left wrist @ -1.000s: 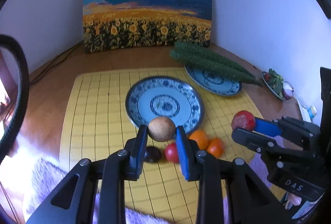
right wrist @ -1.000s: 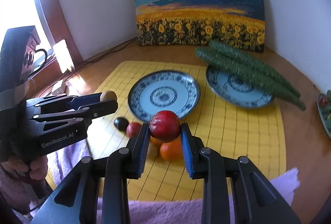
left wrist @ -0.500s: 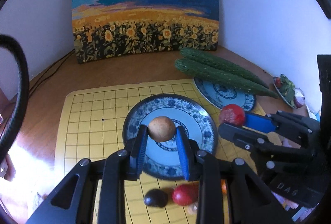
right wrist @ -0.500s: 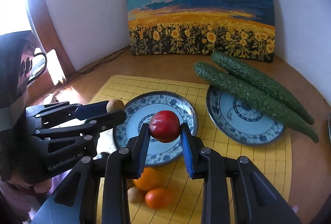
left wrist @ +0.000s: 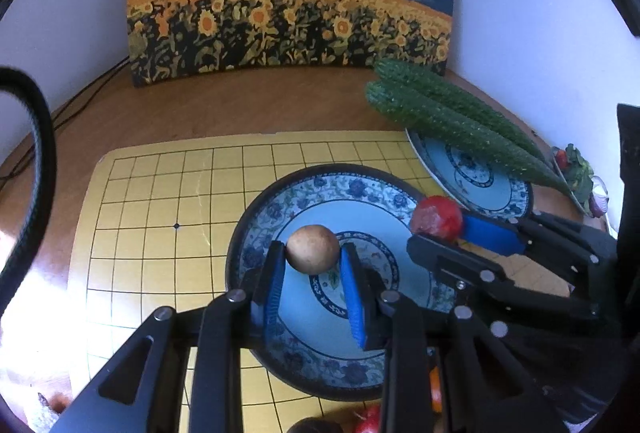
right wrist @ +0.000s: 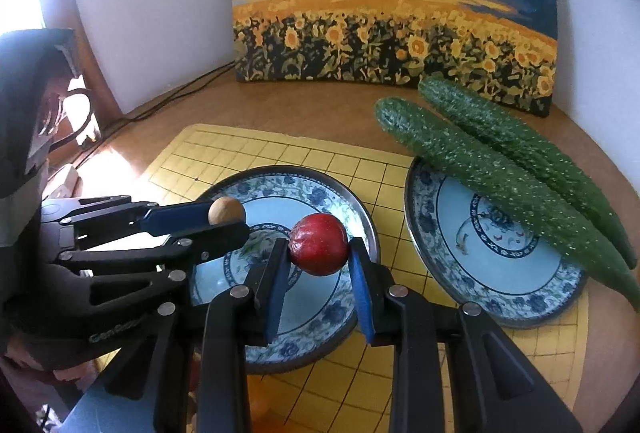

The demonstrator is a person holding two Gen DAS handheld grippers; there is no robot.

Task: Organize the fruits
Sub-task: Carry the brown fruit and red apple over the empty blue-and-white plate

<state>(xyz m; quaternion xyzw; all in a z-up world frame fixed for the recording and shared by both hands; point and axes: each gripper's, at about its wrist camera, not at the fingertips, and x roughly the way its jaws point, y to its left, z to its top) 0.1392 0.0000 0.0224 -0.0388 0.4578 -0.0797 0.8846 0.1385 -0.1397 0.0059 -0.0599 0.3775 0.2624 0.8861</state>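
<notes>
Above plate (left wrist: 256, 233), round fruits (left wrist: 313, 248) gripped

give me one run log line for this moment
left gripper: shut on brown fruit | right gripper: shut on red fruit | both over near plate

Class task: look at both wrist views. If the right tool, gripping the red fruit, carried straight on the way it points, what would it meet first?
Most likely the nearer blue-patterned plate: the right tool with its red fruit points down over it. Height above it is unclear.
</notes>
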